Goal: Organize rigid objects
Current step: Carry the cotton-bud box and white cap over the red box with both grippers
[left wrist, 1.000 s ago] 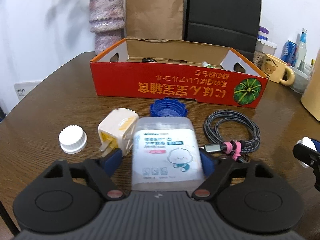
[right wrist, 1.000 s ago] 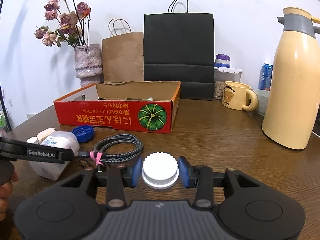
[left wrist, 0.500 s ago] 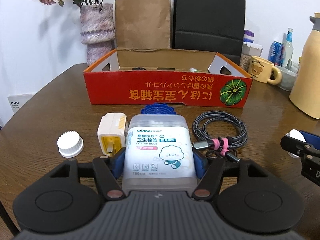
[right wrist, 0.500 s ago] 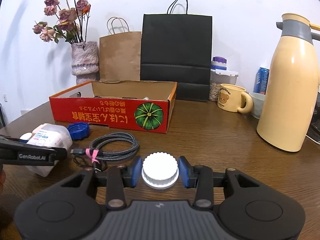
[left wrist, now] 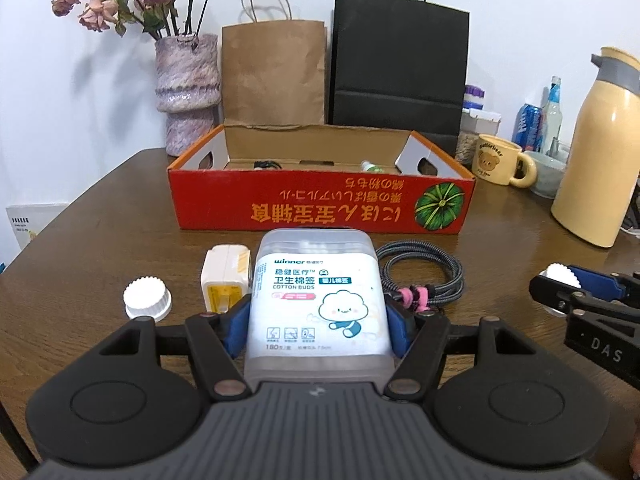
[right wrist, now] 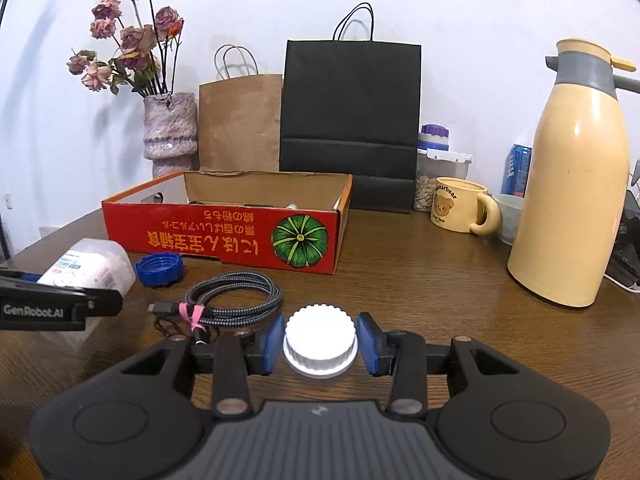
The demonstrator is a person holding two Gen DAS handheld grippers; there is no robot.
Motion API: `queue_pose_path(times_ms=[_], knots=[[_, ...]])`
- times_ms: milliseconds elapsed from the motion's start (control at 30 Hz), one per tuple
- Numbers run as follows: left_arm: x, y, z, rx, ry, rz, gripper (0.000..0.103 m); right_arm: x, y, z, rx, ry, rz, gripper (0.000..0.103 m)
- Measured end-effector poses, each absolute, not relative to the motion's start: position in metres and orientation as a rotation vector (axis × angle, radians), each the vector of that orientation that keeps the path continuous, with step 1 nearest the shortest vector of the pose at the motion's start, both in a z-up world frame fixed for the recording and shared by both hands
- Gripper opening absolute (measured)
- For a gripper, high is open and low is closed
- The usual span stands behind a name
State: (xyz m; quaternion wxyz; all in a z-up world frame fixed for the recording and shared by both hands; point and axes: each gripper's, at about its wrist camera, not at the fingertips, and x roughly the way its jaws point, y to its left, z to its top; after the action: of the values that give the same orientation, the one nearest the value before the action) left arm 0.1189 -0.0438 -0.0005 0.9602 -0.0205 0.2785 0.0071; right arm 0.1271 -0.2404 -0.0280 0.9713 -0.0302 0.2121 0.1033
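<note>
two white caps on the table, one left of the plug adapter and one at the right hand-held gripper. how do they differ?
The left white cap stands free on the table, beside the plug adapter; the right white cap sits between the pads of the right hand-held gripper. The left cap has nothing around it; the right one is flanked by blue pads. Both are white, ribbed, flanged and sit top up.

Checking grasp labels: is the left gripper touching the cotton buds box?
Touching. In the left wrist view both blue pads of the left gripper press on the sides of the cotton buds box, with no gap visible.
</note>
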Motion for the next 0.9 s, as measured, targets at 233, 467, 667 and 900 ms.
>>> queue_pose_path(times_ms=[233,467,667,900], knots=[[0.118,-0.044,0.015,-0.038,0.532,0.009,0.066,0.126,-0.232,-0.017,-0.061,0.401,0.219,0.039],[0.126,-0.035,0.036,-0.032,0.485,0.031,0.066,0.131,-0.214,0.0,-0.059,0.365,0.251,0.039],[0.14,-0.023,0.054,-0.052,0.449,0.041,0.066,0.142,-0.197,0.013,-0.06,0.342,0.268,0.039],[0.163,-0.014,0.067,-0.066,0.428,0.04,0.066,0.161,-0.181,0.029,-0.055,0.304,0.265,0.039]])
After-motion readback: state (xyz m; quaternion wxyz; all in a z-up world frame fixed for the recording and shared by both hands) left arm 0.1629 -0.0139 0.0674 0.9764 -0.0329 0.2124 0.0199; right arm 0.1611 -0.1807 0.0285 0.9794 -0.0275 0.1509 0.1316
